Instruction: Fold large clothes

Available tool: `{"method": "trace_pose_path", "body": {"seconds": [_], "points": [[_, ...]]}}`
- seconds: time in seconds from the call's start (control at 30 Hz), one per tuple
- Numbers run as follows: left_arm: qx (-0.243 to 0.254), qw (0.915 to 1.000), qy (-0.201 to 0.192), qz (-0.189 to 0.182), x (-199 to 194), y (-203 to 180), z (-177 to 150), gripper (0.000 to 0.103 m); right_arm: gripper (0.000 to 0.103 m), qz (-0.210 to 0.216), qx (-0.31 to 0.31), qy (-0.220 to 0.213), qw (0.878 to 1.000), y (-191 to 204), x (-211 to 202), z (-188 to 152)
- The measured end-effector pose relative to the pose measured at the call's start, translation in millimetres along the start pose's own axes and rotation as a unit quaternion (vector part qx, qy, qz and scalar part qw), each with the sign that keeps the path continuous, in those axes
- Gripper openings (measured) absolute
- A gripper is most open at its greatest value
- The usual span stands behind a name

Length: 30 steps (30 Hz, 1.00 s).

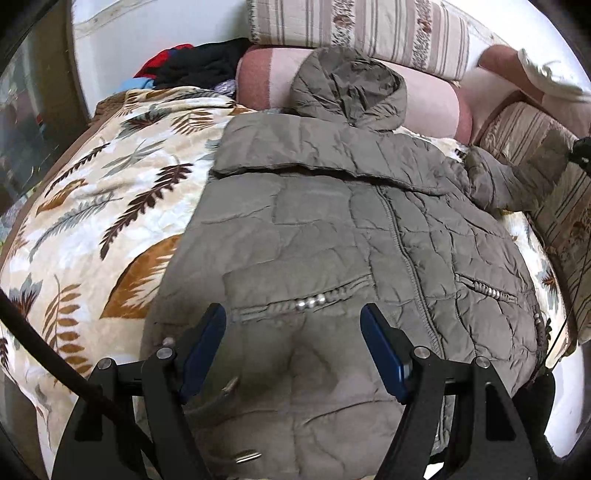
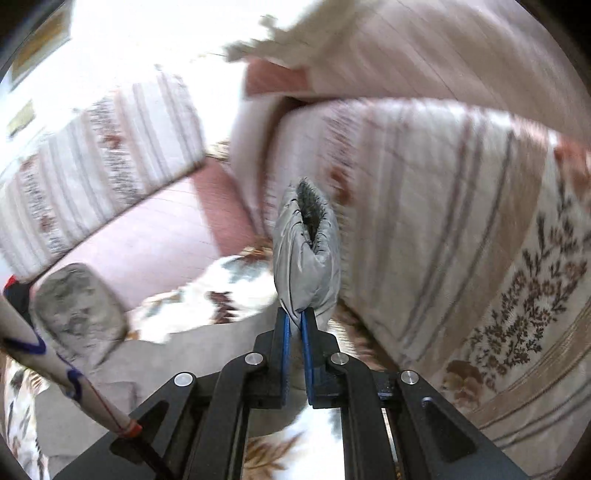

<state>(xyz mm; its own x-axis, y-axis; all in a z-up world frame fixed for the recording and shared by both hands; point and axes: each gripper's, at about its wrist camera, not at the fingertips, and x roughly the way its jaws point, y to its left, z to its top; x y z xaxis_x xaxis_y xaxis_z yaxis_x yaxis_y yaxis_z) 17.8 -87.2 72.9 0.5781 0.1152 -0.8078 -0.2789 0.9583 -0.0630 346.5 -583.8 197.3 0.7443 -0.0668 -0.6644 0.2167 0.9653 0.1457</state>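
Note:
An olive-grey quilted jacket lies face up on a leaf-print blanket, its hood resting against a pink bolster. One sleeve is folded across its chest. My left gripper hovers open over the jacket's lower front, near a pocket with metal beads, nothing between its blue pads. My right gripper is shut on the jacket's other sleeve cuff, which stands up from the jaws with its dark lining showing. The lifted sleeve appears at the jacket's right side in the left wrist view.
Striped floral cushions and a pink bolster line the back. More striped cushions stand on the right. A pile of dark and red clothes sits at the back left. The right wrist view is motion-blurred.

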Motion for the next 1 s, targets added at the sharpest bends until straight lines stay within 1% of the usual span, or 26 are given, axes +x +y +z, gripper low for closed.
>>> {"method": "trace_pose_path", "body": {"seconds": [0.17, 0.2, 0.27, 0.43, 0.5, 0.57, 0.67, 0.7, 0.77, 0.87, 0.93, 1.0], "points": [[-0.023, 0.9997, -0.004, -0.006, -8.4, 22.0, -12.8, 0.074, 0.007, 0.052, -0.051, -0.012, 0.997, 72.1, -36.6, -3.3], [-0.026, 0.9996, -0.005, -0.007, -9.8, 25.2, -15.1, 0.074, 0.007, 0.058, -0.059, -0.014, 0.997, 81.3, -42.7, -5.9], [-0.034, 0.9994, -0.008, -0.008, -12.9, 33.8, -19.1, 0.074, 0.007, 0.077, -0.086, -0.015, 0.993, 115.1, -55.1, -13.9], [-0.058, 0.9982, -0.012, -0.01, -16.6, 54.0, -26.4, 0.074, 0.007, 0.123, -0.14, -0.006, 0.982, 180.8, -63.5, -39.3], [-0.067, 0.9976, -0.012, -0.01, -15.9, 61.3, -28.5, 0.074, 0.007, 0.14, -0.159, 0.006, 0.977, 203.1, -62.3, -57.3], [-0.075, 0.9971, -0.012, -0.009, -15.2, 67.0, -29.3, 0.074, 0.007, 0.158, -0.185, 0.026, 0.97, 231.5, -57.8, -84.6], [-0.084, 0.9964, -0.014, -0.005, -14.8, 74.3, -28.0, 0.074, 0.007, 0.175, -0.213, 0.059, 0.96, 261.4, -46.1, -125.6], [-0.086, 0.9962, -0.015, -0.003, -14.7, 75.5, -26.7, 0.074, 0.007, 0.182, -0.223, 0.078, 0.955, 274.5, -36.4, -146.6], [-0.089, 0.9959, -0.018, 0.002, -15.6, 79.4, -24.2, 0.074, 0.007, 0.191, -0.234, 0.107, 0.947, 292.5, -18.9, -177.3], [-0.086, 0.9959, -0.025, 0.013, -17.6, 82.0, -17.0, 0.074, 0.007, 0.198, -0.251, 0.143, 0.937, 314.7, 4.5, -220.4], [-0.081, 0.9961, -0.032, 0.017, -19.3, 81.0, -8.1, 0.074, 0.007, 0.203, -0.256, 0.163, 0.931, 325.3, 17.4, -240.0], [-0.073, 0.9964, -0.038, 0.017, -19.7, 78.3, 1.9, 0.074, 0.008, 0.202, -0.264, 0.171, 0.928, 333.4, 25.6, -256.3]]}}
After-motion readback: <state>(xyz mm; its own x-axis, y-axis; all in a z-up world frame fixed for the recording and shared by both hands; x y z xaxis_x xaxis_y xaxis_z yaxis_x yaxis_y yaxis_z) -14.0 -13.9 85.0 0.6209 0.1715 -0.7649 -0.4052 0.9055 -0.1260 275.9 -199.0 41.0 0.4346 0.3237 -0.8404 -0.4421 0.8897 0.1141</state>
